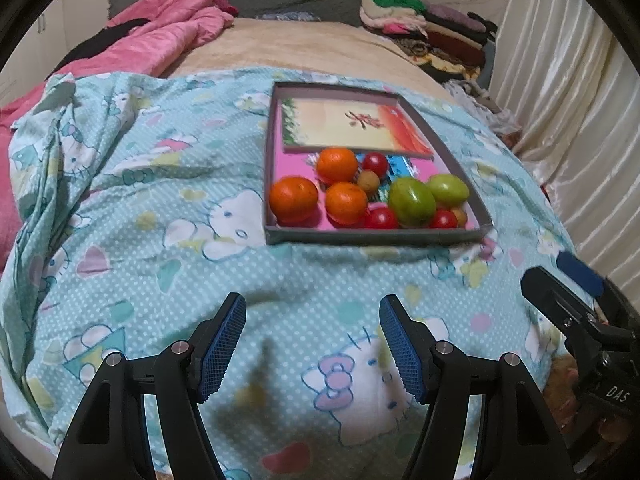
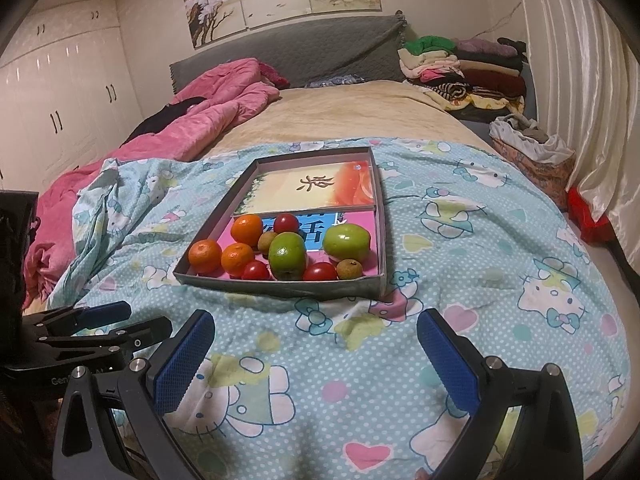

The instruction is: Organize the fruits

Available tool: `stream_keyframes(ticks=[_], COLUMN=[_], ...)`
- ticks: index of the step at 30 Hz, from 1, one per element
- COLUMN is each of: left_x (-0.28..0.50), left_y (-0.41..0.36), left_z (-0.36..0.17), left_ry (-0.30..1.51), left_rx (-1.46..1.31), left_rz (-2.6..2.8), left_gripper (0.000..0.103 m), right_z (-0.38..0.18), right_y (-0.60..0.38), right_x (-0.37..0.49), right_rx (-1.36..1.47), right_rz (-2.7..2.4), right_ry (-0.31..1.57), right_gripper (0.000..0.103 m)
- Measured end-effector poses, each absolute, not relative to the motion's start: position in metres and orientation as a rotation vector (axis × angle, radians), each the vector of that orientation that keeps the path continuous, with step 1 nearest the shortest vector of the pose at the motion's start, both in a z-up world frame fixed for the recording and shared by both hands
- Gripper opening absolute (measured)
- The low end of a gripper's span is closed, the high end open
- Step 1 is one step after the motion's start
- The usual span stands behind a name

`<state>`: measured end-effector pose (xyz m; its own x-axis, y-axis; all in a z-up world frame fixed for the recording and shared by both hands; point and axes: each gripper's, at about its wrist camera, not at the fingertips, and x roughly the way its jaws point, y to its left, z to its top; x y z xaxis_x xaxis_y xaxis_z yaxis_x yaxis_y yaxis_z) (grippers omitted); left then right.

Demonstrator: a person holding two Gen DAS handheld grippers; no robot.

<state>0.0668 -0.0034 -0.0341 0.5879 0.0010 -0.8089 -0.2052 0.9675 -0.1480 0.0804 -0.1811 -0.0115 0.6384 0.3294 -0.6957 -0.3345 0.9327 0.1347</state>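
Where "DAS" marks right tongs (image 1: 576, 300), fruit tray (image 1: 376, 236) beyond

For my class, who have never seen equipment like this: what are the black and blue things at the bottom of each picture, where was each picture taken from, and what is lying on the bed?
No robot here: a person holds one pair of tongs in each hand, and a camera on each looks forward along its two blue-padded fingers. One picture comes from the left tongs, the other from the right tongs. Both are open and hold nothing. Ahead, on a cartoon-cat bedsheet, sits a shallow grey box. Its near part holds three oranges, two green fruits, three small red tomatoes and two small brownish fruits. A picture card fills the far part.
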Motion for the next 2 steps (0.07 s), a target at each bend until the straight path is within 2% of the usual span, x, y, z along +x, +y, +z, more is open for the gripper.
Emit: stream_keyframes(ticks=[2], left_x=[0.0702], left_y=[0.0051], left_z=[-0.0321], left_ry=[0.920], left_rx=[-0.218], left_rz=[0.185], left_gripper=[0.071], right_z=[-0.0123], right_y=[-0.1867], right_x=[0.0850], right_rx=[0.021], right_rz=[0.360], right_ry=[0.793], right_gripper=[0.102])
